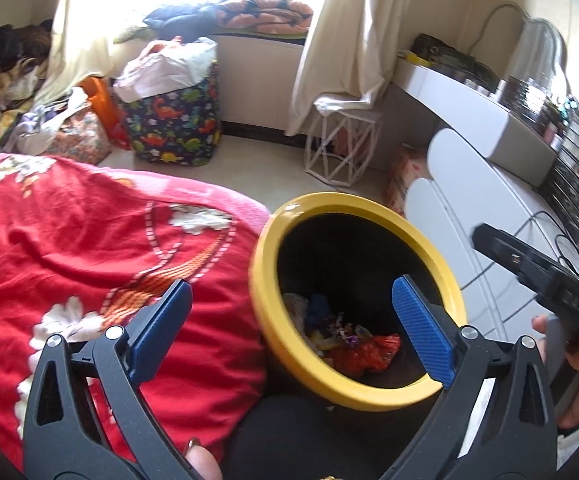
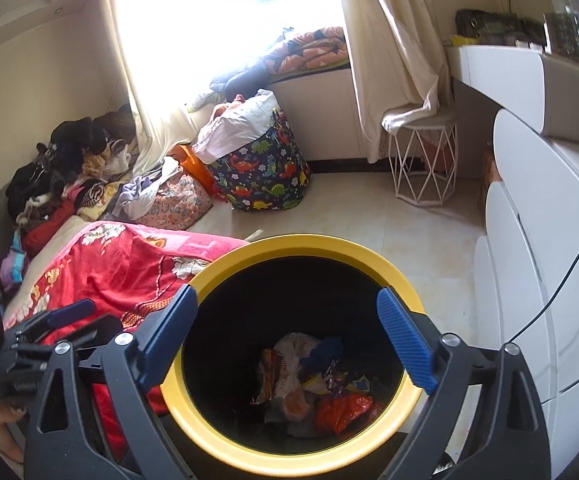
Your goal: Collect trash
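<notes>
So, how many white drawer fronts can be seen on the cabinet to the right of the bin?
3, stacked in the right wrist view: the top white rounded drawer front, the middle one below it, and the lowest nearest the yellow-rimmed black bin. More may be hidden below.

Red floral blanket (image 2: 129, 268), dino-print bag (image 2: 263, 172) w/ clothes, wire stool (image 2: 423, 164).
</notes>
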`<state>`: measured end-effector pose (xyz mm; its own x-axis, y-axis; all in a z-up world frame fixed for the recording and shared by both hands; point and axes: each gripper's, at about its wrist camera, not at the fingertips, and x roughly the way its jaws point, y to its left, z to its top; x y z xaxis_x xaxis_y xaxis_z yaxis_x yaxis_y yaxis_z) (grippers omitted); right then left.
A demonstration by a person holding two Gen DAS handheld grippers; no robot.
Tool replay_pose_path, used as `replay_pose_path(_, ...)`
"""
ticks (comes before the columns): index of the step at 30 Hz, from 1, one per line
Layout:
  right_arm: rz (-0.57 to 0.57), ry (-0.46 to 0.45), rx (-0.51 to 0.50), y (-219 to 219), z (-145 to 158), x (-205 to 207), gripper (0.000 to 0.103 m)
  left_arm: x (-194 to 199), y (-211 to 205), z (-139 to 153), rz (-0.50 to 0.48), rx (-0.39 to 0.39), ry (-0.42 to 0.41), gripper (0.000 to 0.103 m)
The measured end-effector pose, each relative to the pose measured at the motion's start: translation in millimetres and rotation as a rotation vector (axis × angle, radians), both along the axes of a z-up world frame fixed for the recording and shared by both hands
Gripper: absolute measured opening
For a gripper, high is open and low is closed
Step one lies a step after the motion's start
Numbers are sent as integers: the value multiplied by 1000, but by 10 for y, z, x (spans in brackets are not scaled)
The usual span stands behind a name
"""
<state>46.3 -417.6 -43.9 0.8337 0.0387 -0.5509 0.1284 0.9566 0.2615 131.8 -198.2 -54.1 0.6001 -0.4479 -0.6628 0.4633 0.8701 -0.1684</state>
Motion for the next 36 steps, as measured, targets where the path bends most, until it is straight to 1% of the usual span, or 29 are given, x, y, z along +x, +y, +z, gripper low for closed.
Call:
replay_pose_path(2, 0, -13, -2, 45, 24, -33, 95, -16, 85, 27, 32, 9, -12, 92)
replay_pose_path(5, 3, -32, -23, 156, 56, -85, 96, -64, 233, 90, 80, 14, -43, 92)
replay_pose_path(9, 10, -76, -71, 339, 97, -191, 96, -134, 405, 164, 132, 5, -81, 92)
replay_pose_path(14, 43, -150, -135, 565, 103, -322, 96, -247, 631, 258, 199, -3, -133, 92)
replay_pose_path(20, 45, -242, -203, 777, 105, -485, 96, -415, 897, 336, 262, -11, -190, 92)
replay_pose_path(26, 31, -314, -227, 910, 103, -641, 97, -591, 1090, 358, 298, -8, -235, 92)
replay_pose_path(32, 13, -398, -267, 1079, 113, -801, 97, -800, 1192, 355, 326, -4, -302, 92)
replay_pose_path(36, 17, -420, -278, 1155, 102, -863, 97, -882, 1244, 359, 343, -10, -334, 92)
